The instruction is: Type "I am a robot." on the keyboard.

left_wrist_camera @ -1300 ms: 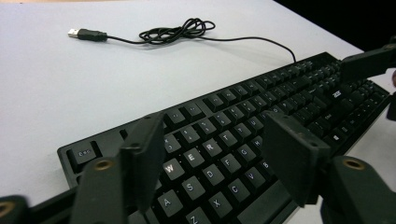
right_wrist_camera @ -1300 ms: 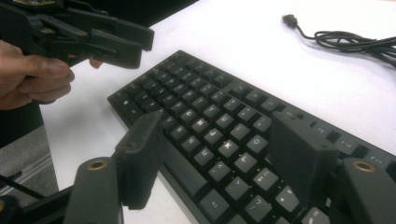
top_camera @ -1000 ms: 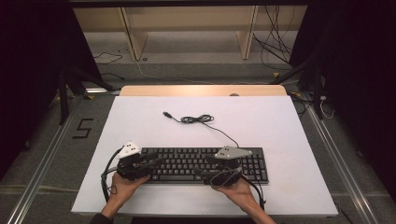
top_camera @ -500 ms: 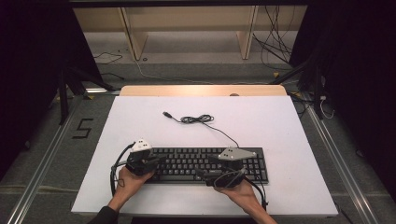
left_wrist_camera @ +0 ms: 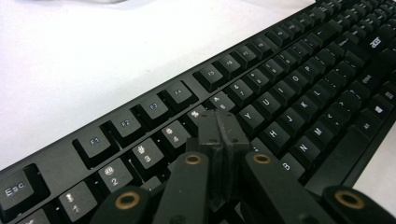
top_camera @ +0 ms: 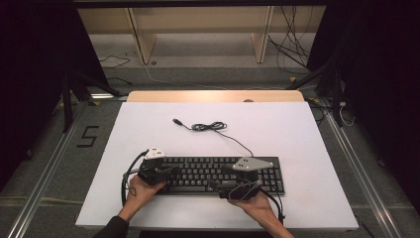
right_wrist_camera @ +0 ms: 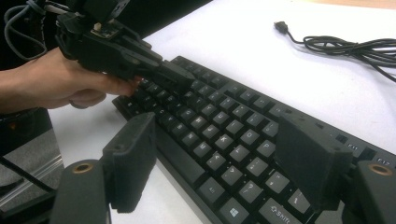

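At the near edge of the white table [top_camera: 297, 129], the left gripper [left_wrist_camera: 217, 129], jaws pressed together, rests its tips on the black keyboard [top_camera: 218, 173]. The right gripper [right_wrist_camera: 219, 158] straddles the keyboard's near edge with jaws spread. Farther off lies the coiled cable [top_camera: 210, 127].

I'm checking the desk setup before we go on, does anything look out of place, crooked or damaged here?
Nothing looks damaged or spilled. The keyboard lies flat and square to the table's front edge. The one oddity is its cable: it lies loosely bundled on the table behind the keyboard, and its plug is connected to nothing.
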Available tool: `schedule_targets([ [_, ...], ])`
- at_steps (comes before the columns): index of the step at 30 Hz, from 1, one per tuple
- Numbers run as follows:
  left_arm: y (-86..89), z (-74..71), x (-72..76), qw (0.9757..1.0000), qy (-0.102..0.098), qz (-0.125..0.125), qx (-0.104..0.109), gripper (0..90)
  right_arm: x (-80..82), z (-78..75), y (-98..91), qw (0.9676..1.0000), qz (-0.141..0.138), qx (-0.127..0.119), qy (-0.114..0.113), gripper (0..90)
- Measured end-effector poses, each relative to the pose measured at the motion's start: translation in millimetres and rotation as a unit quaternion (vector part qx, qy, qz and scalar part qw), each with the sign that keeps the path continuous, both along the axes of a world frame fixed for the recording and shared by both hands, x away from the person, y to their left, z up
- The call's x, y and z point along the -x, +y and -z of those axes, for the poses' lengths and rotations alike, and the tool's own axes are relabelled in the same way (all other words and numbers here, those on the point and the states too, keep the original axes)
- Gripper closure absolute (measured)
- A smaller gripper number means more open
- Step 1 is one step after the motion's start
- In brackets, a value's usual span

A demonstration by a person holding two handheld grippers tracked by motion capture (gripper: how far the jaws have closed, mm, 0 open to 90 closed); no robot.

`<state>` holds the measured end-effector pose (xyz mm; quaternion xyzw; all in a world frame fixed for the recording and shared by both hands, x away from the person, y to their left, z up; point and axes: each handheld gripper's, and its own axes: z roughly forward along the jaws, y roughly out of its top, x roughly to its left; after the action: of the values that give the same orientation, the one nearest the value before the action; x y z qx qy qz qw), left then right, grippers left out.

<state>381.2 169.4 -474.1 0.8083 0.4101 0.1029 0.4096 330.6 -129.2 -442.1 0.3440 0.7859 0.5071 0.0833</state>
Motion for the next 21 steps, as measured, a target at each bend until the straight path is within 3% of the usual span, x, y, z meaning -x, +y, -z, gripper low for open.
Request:
schedule_targets([
  [14, -3.4, 6.0, -3.1, 0.9998, 0.018, -0.002, -0.008, 89.0, 1.0, -1.2, 0.4, 1.0, -0.002, -0.003, -0.003, 29.4],
  [21, -4.0, 5.4, -2.5, 0.9998, 0.014, -0.002, -0.013, 89.0, 1.4, -1.6, 0.5, 1.0, -0.002, -0.003, -0.004, 29.4],
])
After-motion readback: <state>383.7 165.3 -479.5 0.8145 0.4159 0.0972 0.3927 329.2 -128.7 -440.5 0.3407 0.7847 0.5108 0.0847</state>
